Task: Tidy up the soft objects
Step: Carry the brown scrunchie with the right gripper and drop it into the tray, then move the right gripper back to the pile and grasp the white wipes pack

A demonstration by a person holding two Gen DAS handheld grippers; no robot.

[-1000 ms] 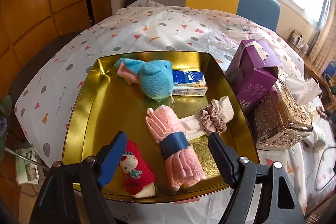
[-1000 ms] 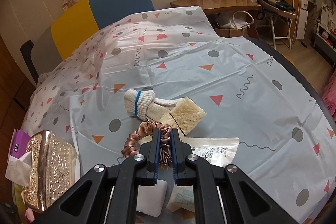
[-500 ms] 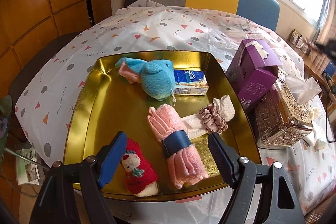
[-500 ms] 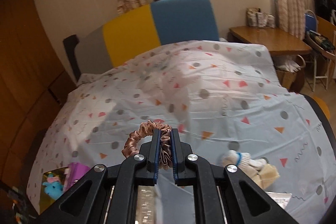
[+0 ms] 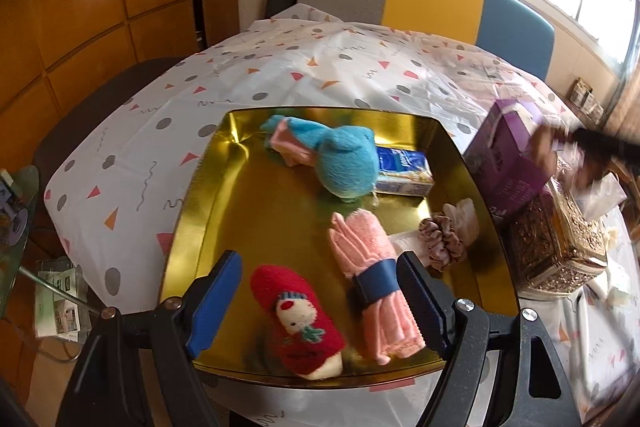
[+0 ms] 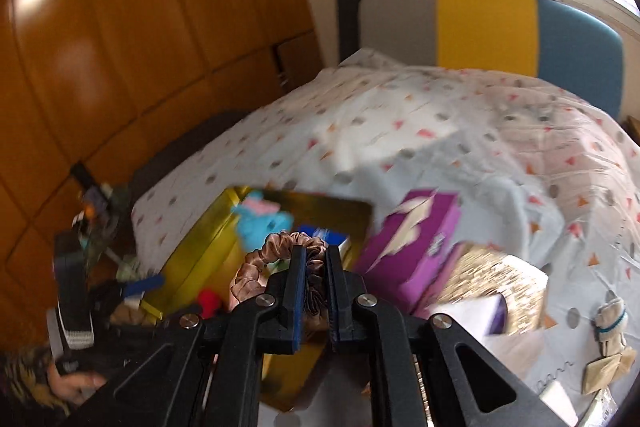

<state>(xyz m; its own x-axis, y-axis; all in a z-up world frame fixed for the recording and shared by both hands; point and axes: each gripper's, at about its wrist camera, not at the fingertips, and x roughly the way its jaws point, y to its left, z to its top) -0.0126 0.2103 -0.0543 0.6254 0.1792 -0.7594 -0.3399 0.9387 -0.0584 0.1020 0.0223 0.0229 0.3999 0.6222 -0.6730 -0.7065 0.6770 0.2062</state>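
Left wrist view, my left gripper (image 5: pixel 318 301) stood wide open and empty over the shiny gold metal tray (image 5: pixel 192 211), red knitted doll (image 5: pixel 298 319) between its fingers, right wrist view, my right gripper (image 6: pixel 316 267) was clamped on the brown satin scrunchie (image 6: pixel 268 255), held in the air near the tray (image 6: pixel 192 259).

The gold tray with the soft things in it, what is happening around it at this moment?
A person is sorting soft items into the gold tray. The right gripper has its jaws shut on a brown scrunchie, held in the air near the tray. The left gripper hangs open over the tray's near edge, above a red plush doll and a rolled pink towel, holding nothing. A blue plush toy and another scrunchie already lie inside.
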